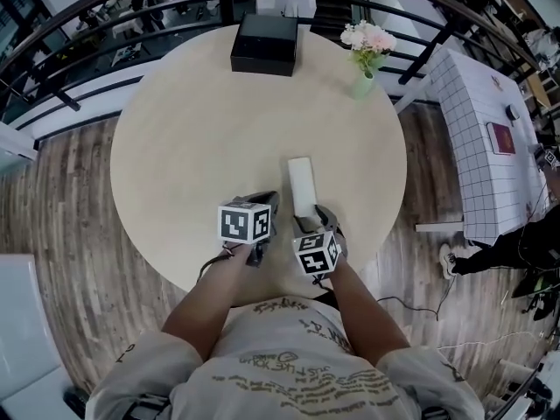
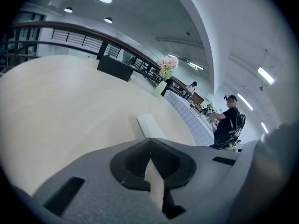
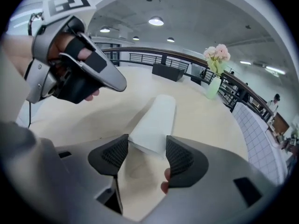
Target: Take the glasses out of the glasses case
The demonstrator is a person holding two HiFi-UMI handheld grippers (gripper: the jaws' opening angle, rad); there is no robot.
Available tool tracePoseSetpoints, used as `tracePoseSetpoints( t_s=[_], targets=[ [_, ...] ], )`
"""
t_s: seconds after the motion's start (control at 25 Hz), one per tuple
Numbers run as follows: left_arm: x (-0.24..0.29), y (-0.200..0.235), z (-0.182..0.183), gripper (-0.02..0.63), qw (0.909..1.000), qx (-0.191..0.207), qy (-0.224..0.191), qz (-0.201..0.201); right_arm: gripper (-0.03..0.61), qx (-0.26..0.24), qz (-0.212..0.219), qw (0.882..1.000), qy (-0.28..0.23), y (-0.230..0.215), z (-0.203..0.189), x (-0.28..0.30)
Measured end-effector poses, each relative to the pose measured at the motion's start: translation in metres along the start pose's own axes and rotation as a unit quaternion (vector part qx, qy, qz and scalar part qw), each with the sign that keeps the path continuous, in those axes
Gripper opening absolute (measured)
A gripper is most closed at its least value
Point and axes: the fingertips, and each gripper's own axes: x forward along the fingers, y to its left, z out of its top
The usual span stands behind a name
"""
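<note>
A white, closed glasses case (image 1: 302, 185) lies lengthwise on the round beige table (image 1: 192, 129). My right gripper (image 1: 309, 217) is at the case's near end. In the right gripper view the case (image 3: 154, 122) fills the gap between the two pads, and the right gripper (image 3: 147, 146) is shut on that end. My left gripper (image 1: 268, 205) hovers just left of the case, its jaws shut with nothing between them. In its own view the left gripper (image 2: 151, 158) points past the case (image 2: 150, 125) a little ahead. It also shows in the right gripper view as the left gripper (image 3: 105, 76) above the table. No glasses are visible.
A black box (image 1: 264, 43) stands at the table's far edge, and a green vase of pink flowers (image 1: 367, 55) at the far right. A gridded white table (image 1: 477, 138) stands to the right, beyond the table. A railing (image 1: 79, 24) curves behind.
</note>
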Motion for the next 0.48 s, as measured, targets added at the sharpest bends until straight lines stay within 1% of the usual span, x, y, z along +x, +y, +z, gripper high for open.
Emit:
tracePoseSetpoints(
  t_s=[0.16, 0.32, 0.36, 0.44, 0.48],
  targets=[
    [0.023, 0.001, 0.003, 0.014, 0.9982, -0.049, 0.012, -0.031, 0.261, 0.022, 0.02, 0.999, -0.02, -0.002, 0.0, -0.003],
    [0.042, 0.007, 0.006, 0.018, 0.9941, -0.096, 0.017, -0.047, 0.261, 0.044, 0.04, 0.998, -0.035, -0.004, -0.003, -0.005],
    [0.047, 0.007, 0.007, 0.031, 0.9927, -0.107, 0.019, -0.052, 0.261, 0.047, 0.044, 0.997, -0.038, -0.005, -0.004, -0.005],
    [0.056, 0.009, 0.008, 0.083, 0.9899, -0.126, 0.022, -0.061, 0.261, 0.048, 0.05, 0.997, -0.046, -0.006, -0.005, -0.005],
    [0.06, 0.01, 0.008, 0.095, 0.9883, -0.136, 0.023, -0.064, 0.261, 0.05, 0.053, 0.996, -0.05, -0.006, -0.005, -0.005]
  ],
)
